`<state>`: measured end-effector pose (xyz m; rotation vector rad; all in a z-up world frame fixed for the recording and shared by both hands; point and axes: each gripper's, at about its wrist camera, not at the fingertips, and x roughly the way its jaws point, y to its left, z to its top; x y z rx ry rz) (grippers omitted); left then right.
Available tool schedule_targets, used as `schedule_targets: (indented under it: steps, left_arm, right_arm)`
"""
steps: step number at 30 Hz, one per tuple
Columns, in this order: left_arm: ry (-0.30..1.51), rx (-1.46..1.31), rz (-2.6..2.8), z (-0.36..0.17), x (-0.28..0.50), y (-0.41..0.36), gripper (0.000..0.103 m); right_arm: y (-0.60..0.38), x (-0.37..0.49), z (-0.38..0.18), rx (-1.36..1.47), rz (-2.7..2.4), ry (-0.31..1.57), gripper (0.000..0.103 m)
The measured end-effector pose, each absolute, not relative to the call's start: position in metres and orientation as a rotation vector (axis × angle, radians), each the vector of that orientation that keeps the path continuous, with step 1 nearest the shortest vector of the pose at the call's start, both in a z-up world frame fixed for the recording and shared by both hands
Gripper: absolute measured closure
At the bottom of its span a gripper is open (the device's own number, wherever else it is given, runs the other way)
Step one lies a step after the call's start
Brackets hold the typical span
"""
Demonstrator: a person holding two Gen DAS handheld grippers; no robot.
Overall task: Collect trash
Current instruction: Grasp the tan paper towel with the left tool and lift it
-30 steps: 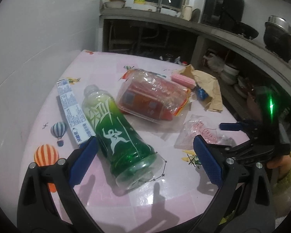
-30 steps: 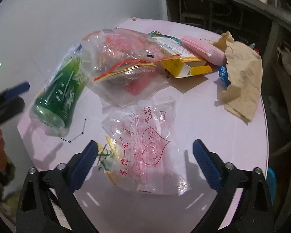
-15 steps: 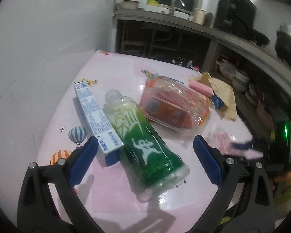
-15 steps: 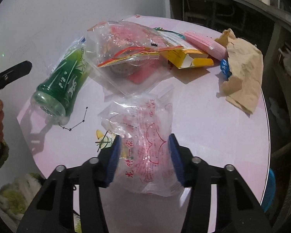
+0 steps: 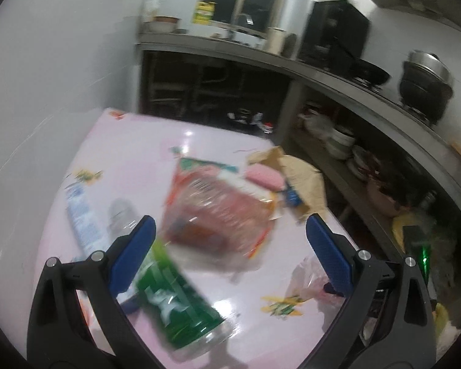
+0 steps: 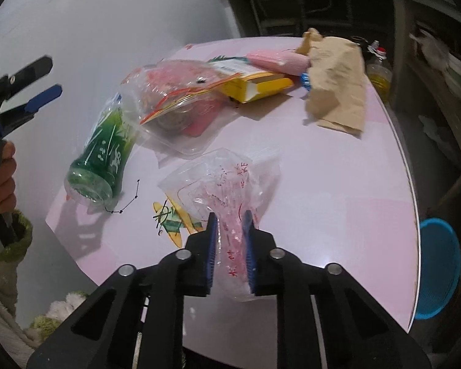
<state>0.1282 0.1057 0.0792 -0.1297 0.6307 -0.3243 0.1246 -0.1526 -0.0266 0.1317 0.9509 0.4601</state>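
Our right gripper [image 6: 230,240] pinches the clear cake bag [image 6: 221,184]; left gripper [image 5: 230,240] gapes; we should lift gently so the film holds

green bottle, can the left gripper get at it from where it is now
Probably yes: the left gripper is open, and the green bottle lies on its side just ahead with nothing on it.
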Motion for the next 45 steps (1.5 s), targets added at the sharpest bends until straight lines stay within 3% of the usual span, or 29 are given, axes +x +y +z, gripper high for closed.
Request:
schedule_targets:
  steps: [10,15,21,27,28,30,32,36,39,45]
  left_arm:
    - [0.773,0.018,-0.560,0.098,0.199,0.011,0.009]
    - [0.837,0.282,-0.652,0.090,0.257,-0.079,0.009]
    - [0.855,0.773,-0.703,0.027,0.312,-0.173,0.009]
    - [1.009,0.897,-0.636,-0.039,0.374,-0.198,0.009]
    - [1.029,0.871,-0.632,-0.042,0.383,-0.200,0.011]
    - [1.049,0.836,-0.631,-0.046,0.395,-0.200,0.028]
    - [1.074,0.809,-0.631,-0.049,0.402,-0.200,0.036]
    - [1.106,0.731,-0.663,-0.049,0.409,-0.196,0.062]
    - [1.097,0.668,-0.669,-0.040,0.410,-0.190,0.070]
    - [1.035,0.487,-0.669,-0.005,0.411,-0.168,0.074]
  right_arm:
    - [-0.179,0.108,-0.032,0.227,0.426,0.927,0.089]
    - [-0.185,0.107,-0.034,0.240,0.430,0.913,0.089]
    - [-0.187,0.106,-0.034,0.238,0.439,0.897,0.089]
    - [-0.198,0.108,-0.038,0.300,0.458,0.894,0.089]
    - [-0.199,0.108,-0.039,0.305,0.461,0.893,0.089]
    - [-0.200,0.109,-0.040,0.319,0.469,0.895,0.089]
    - [-0.202,0.110,-0.041,0.326,0.475,0.897,0.089]
    - [-0.202,0.112,-0.041,0.330,0.479,0.898,0.089]
    - [-0.203,0.112,-0.041,0.332,0.480,0.898,0.089]
    - [-0.201,0.113,-0.041,0.319,0.479,0.901,0.089]
